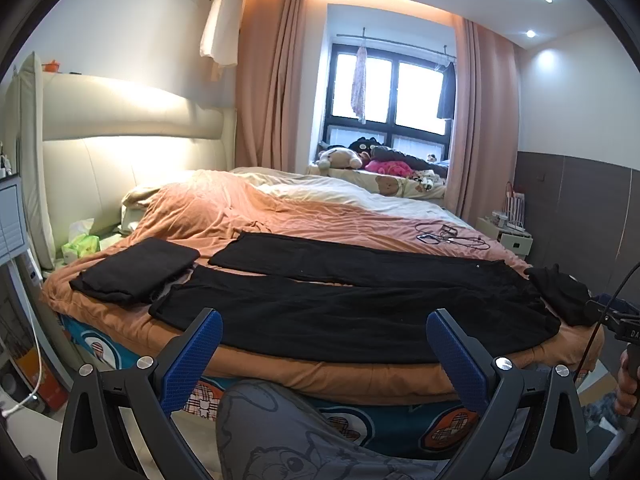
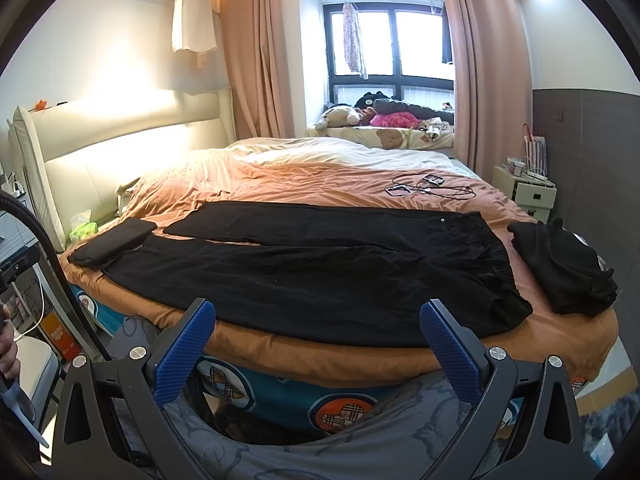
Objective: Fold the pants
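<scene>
Left gripper: your fingers spread wide, holding nothing, short of the bed's near edge.
Right gripper: same, spread wide and touching nothing.
Pants: flat on the orange duvet, legs pointing left, waist right.
Edges: folded black stack touches the leg ends; black pile just beside the waist.

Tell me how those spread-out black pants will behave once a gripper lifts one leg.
The black pants lie flat and thin on the orange duvet, so they will probably drape limply. Lifting one leg likely drags the rest. The wrinkled waist end suggests soft fabric that bunches easily.
</scene>
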